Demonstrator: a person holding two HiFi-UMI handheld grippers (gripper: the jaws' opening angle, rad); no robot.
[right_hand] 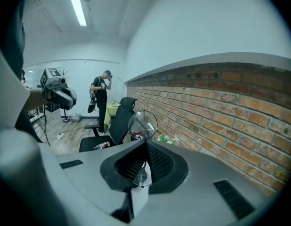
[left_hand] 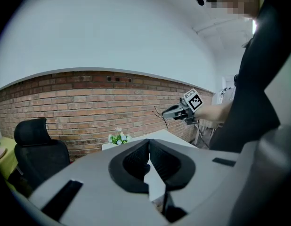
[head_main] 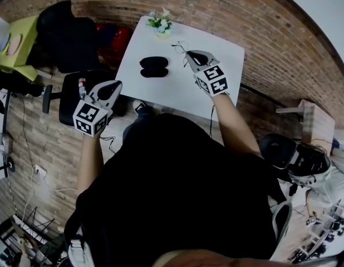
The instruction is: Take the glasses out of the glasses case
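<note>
The black glasses case (head_main: 154, 67) lies open on the white table (head_main: 177, 88), both halves showing and nothing in it. My right gripper (head_main: 187, 54) hovers over the table's far right part, shut on the thin wire-framed glasses (head_main: 179, 47). In the right gripper view the glasses (right_hand: 142, 124) stand clamped between the jaws, one round lens above them and one below. My left gripper (head_main: 113, 85) is held off the table's left edge, above the chair, its jaws shut on nothing. From the left gripper view (left_hand: 149, 155) the right gripper (left_hand: 182, 111) shows ahead with the glasses (left_hand: 160, 115).
A small potted plant (head_main: 160, 23) stands at the table's far edge. A black office chair (head_main: 77, 96) is to the left of the table, a brick wall (head_main: 227, 15) behind it. A person (right_hand: 100, 97) stands far back in the room.
</note>
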